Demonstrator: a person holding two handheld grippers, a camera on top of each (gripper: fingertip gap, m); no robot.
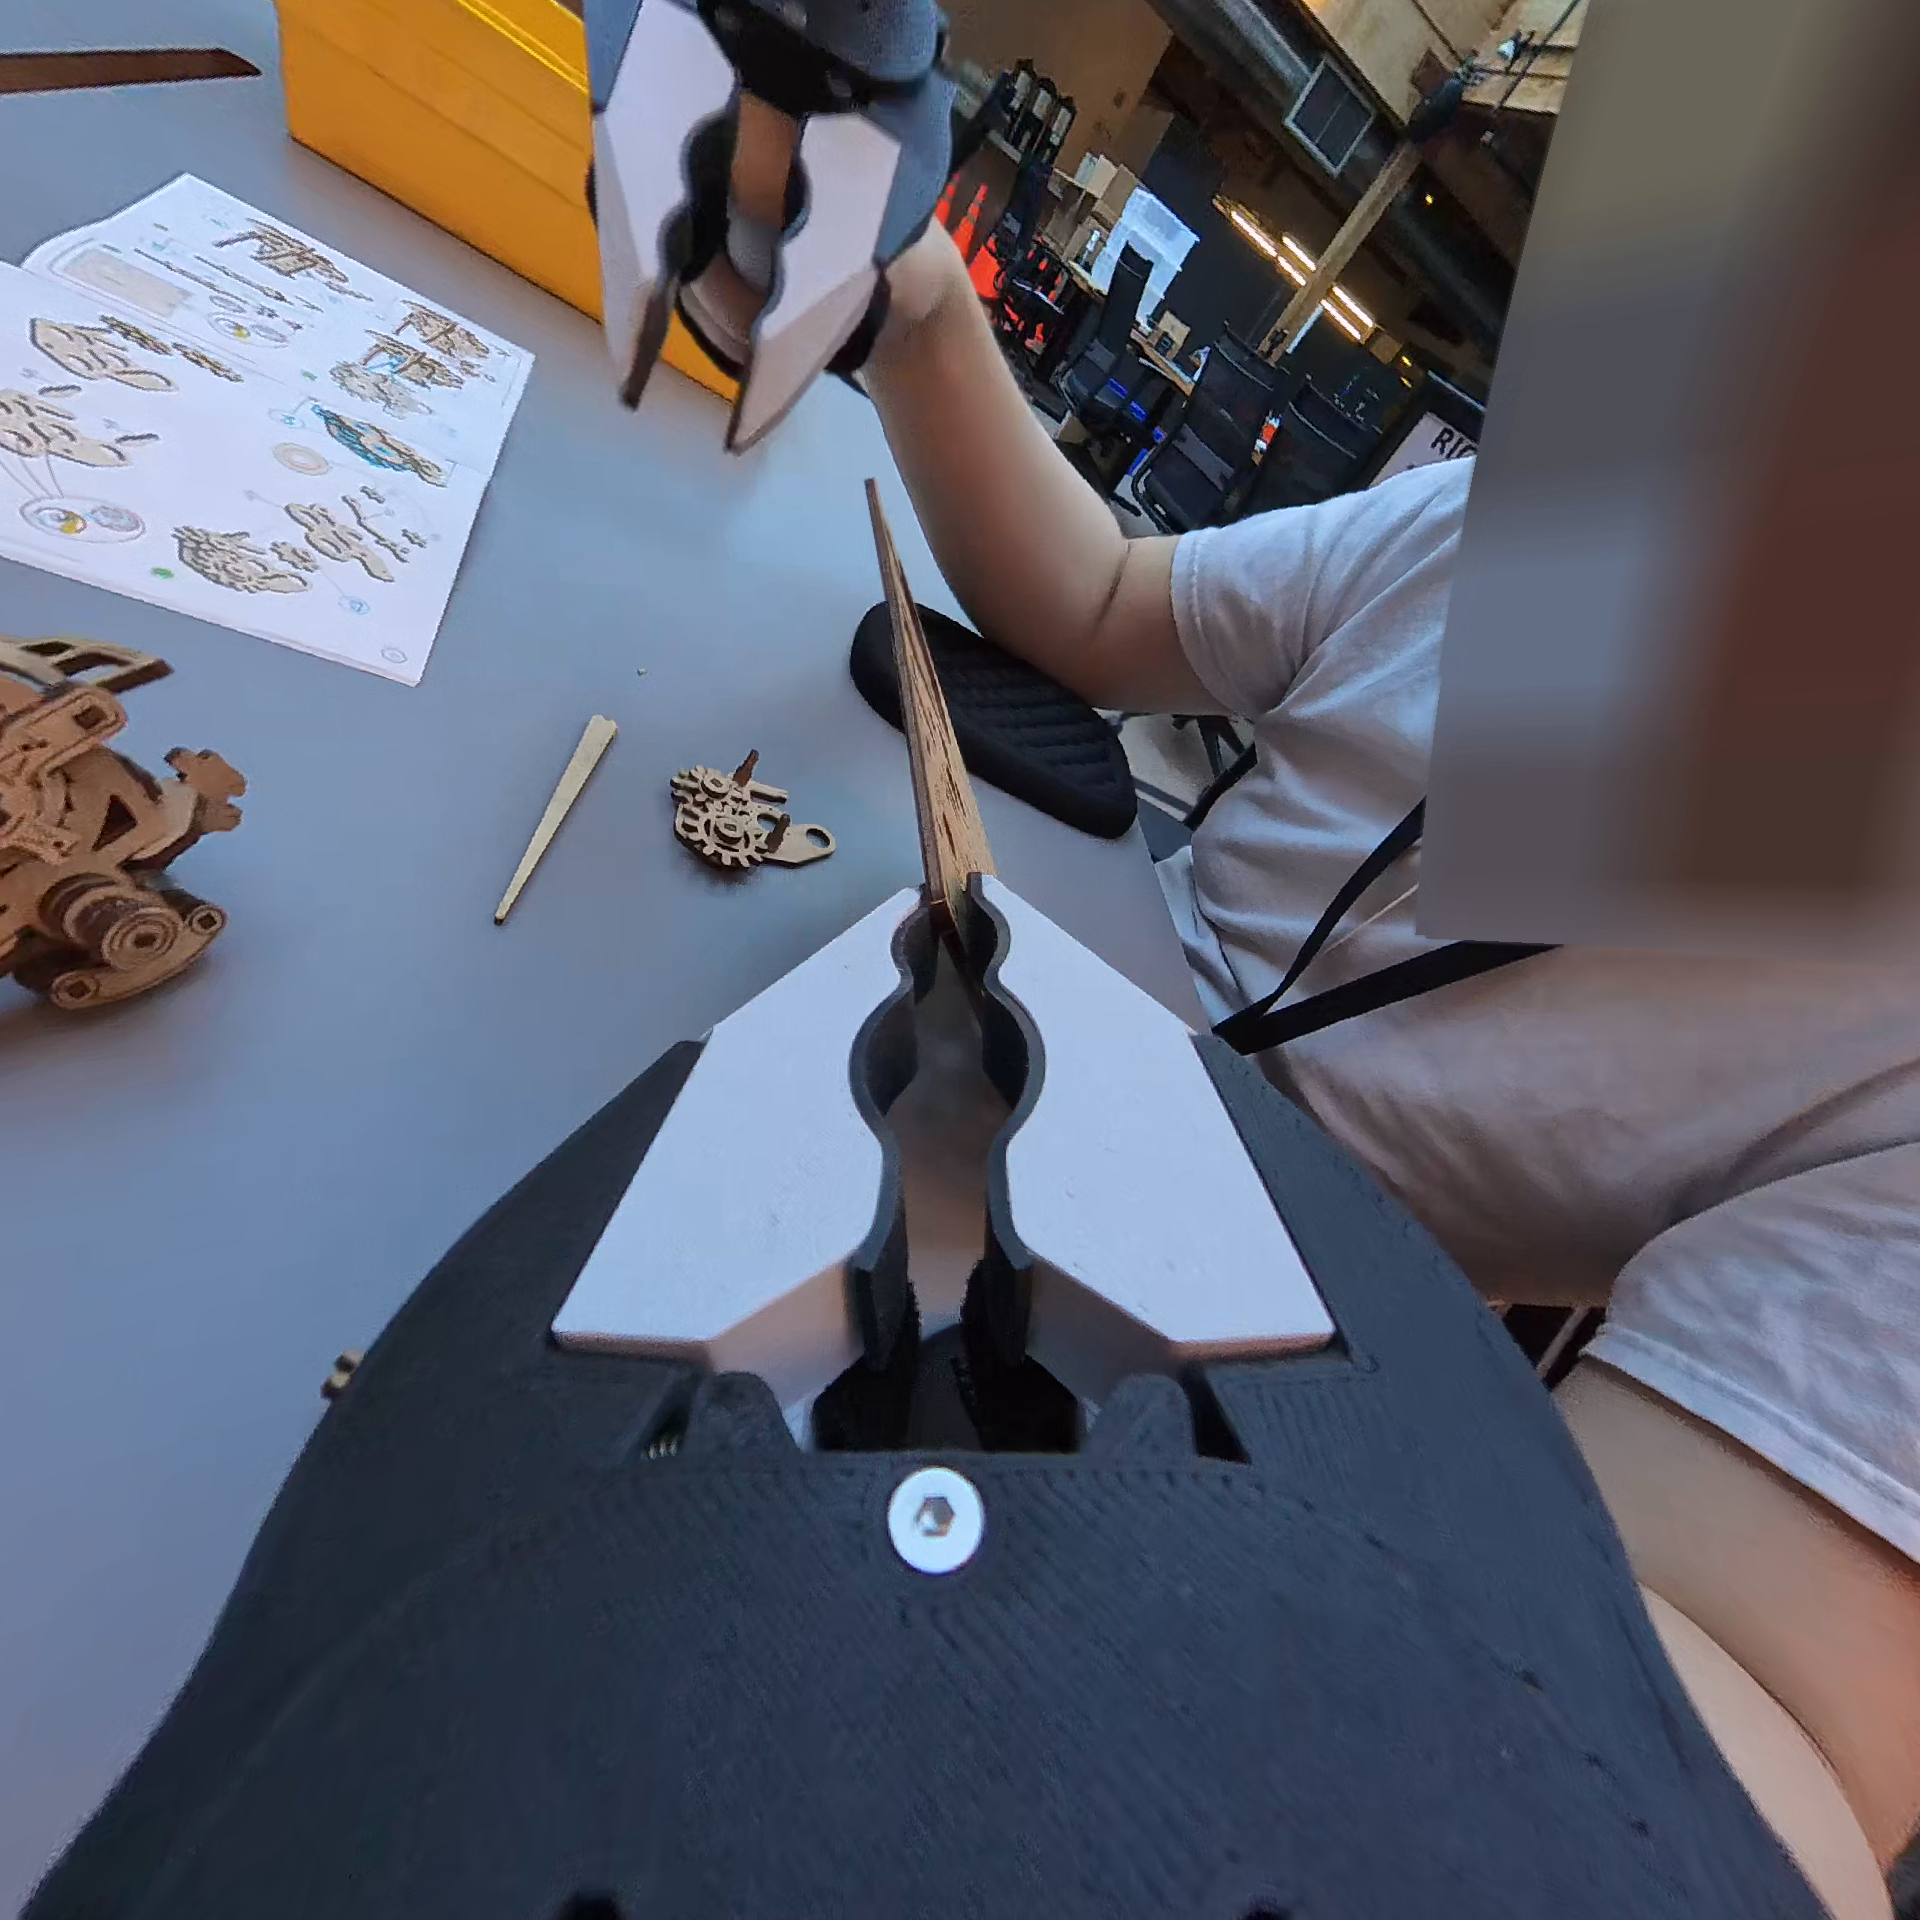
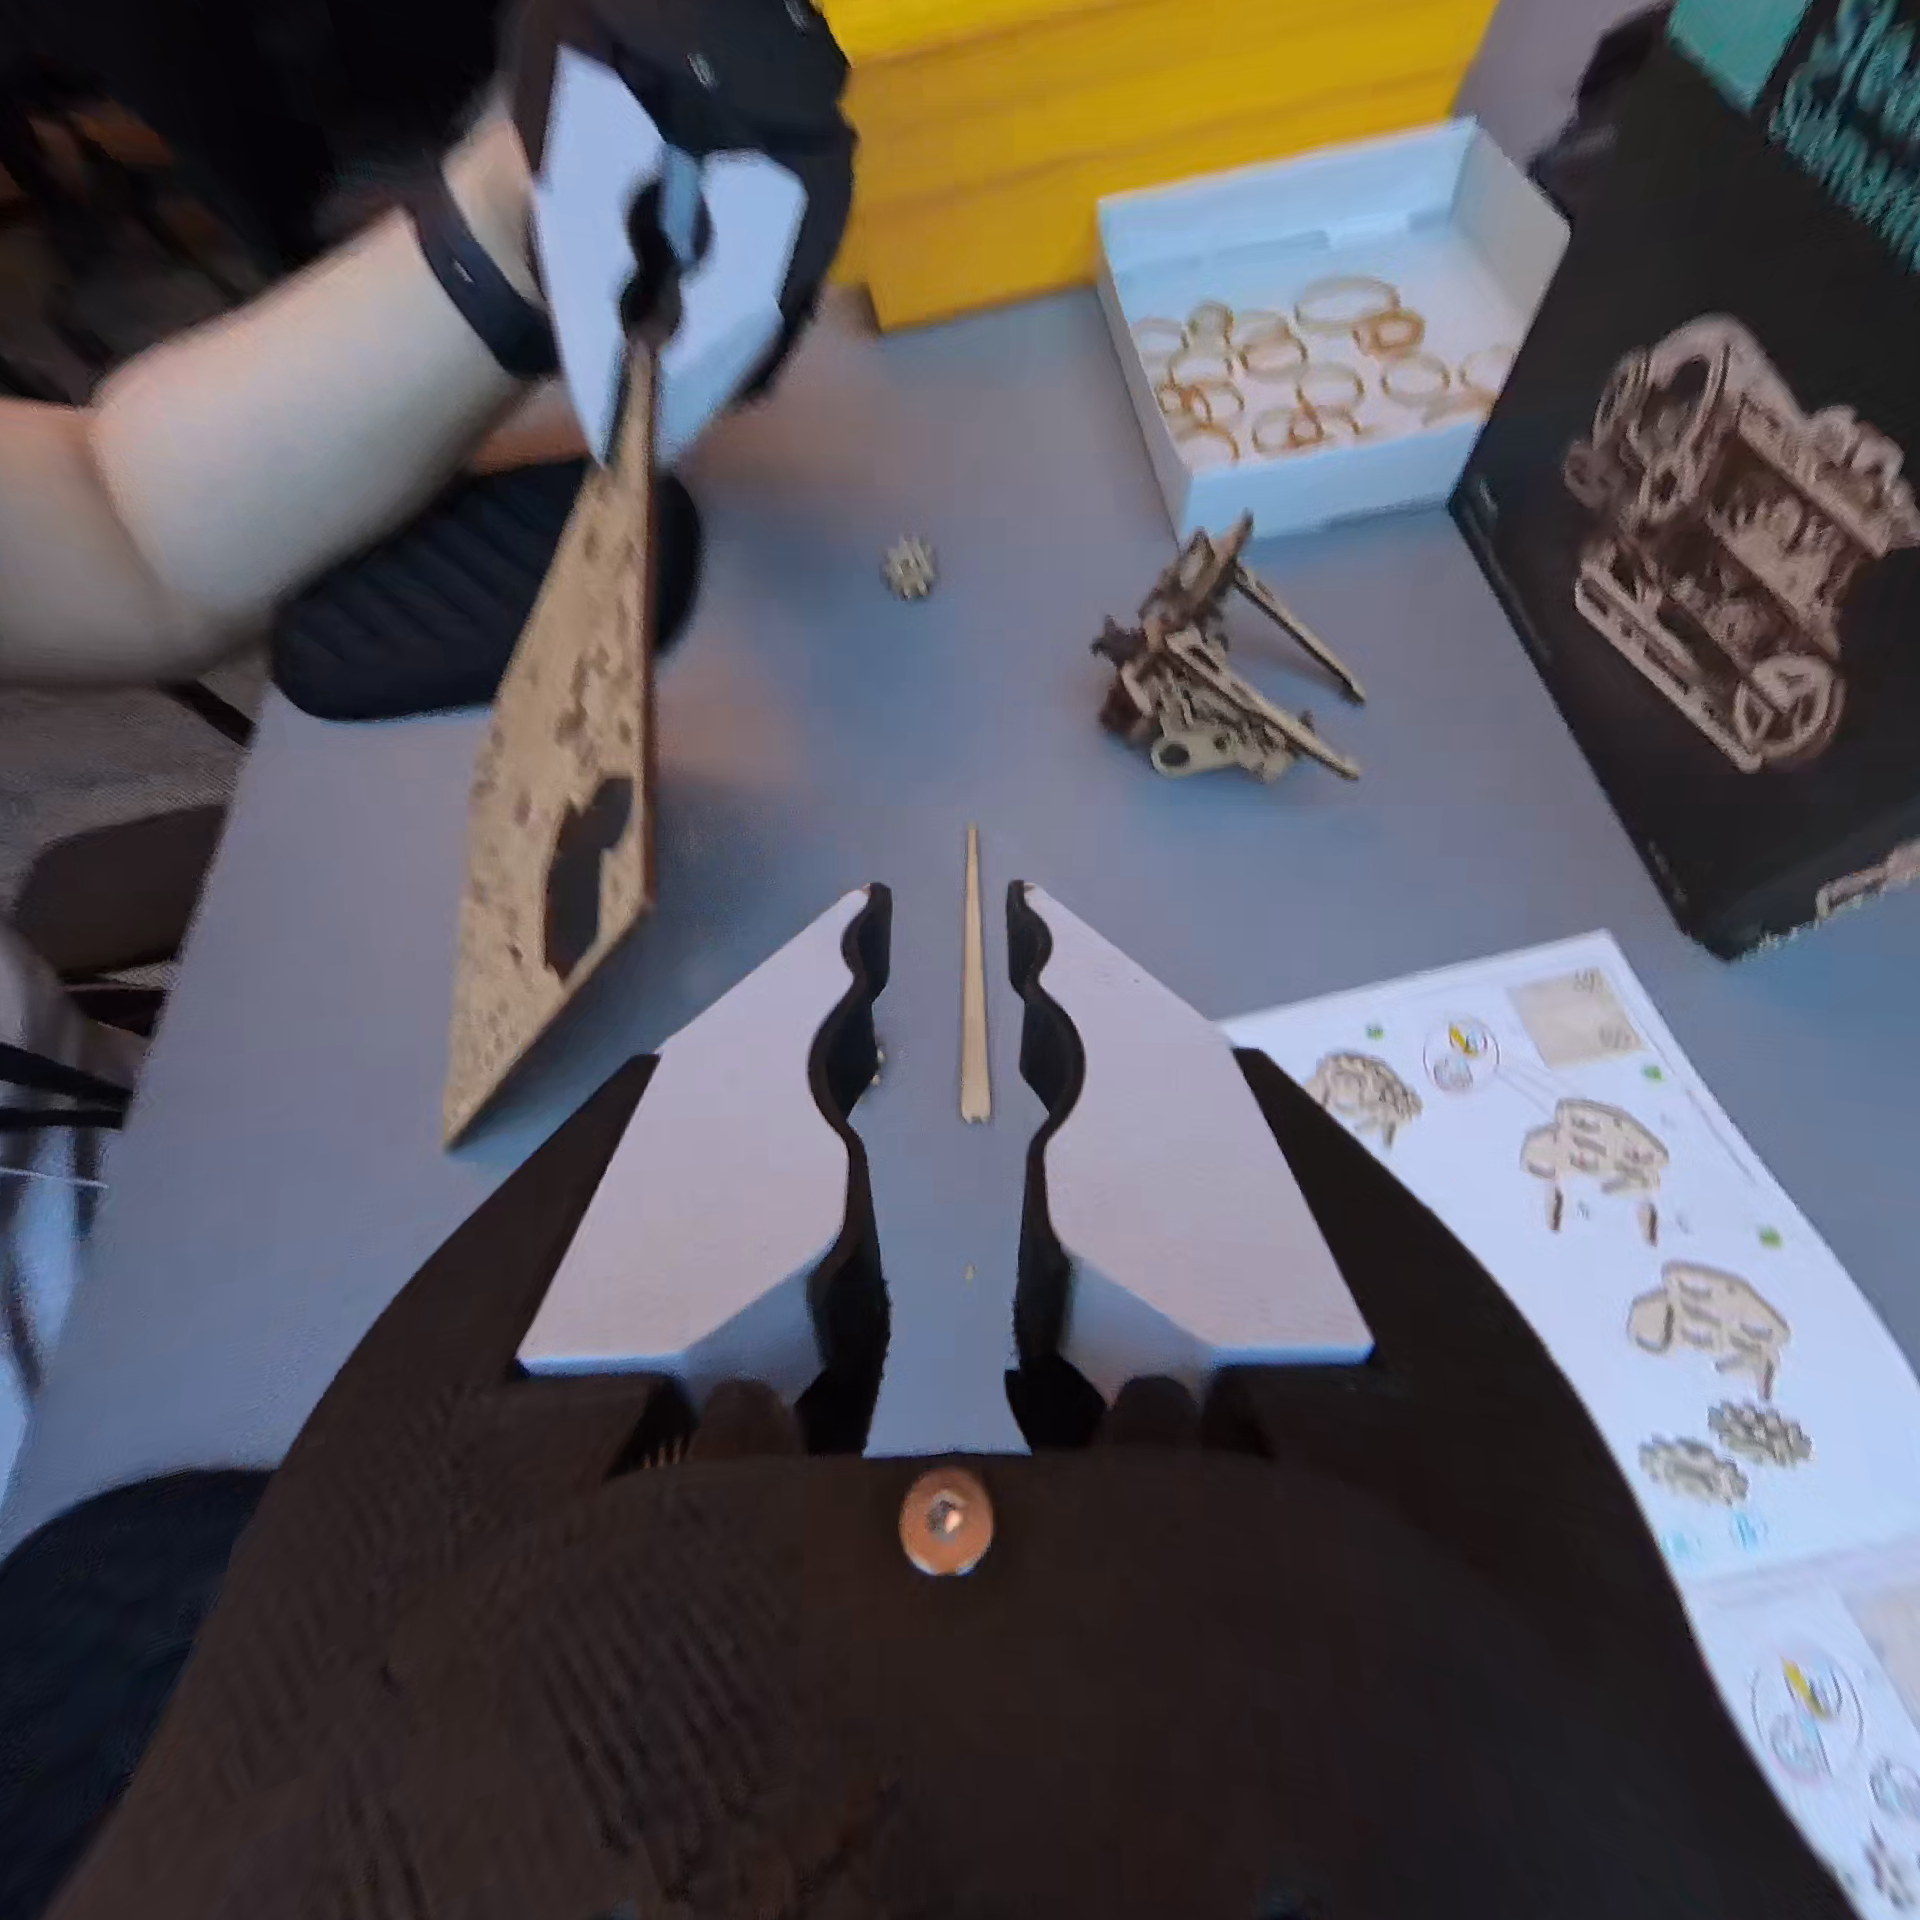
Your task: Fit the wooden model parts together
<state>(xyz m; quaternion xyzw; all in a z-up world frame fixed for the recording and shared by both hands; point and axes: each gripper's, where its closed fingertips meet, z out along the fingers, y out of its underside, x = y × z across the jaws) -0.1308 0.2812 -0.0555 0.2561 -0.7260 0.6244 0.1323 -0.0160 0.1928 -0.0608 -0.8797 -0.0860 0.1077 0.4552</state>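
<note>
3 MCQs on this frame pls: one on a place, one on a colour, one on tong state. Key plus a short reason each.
1. Where does the thin wooden stick lie?
A. in the white box
B. on the grey table, in line with the gap of the right tongs
C. on the instruction sheet

2. What colour is the big box at the far side of the table?
A. yellow
B. red
C. green

3. What state are the left tongs in?
A. open and empty
B. shut on the wooden parts sheet
C. shut on the thin stick

Key: 1 B, the right wrist view shows it flat on the table between the open right tongs. 2 A, both views show it yellow. 3 B, the wooden parts sheet stands edge-on from their closed tips.
</note>
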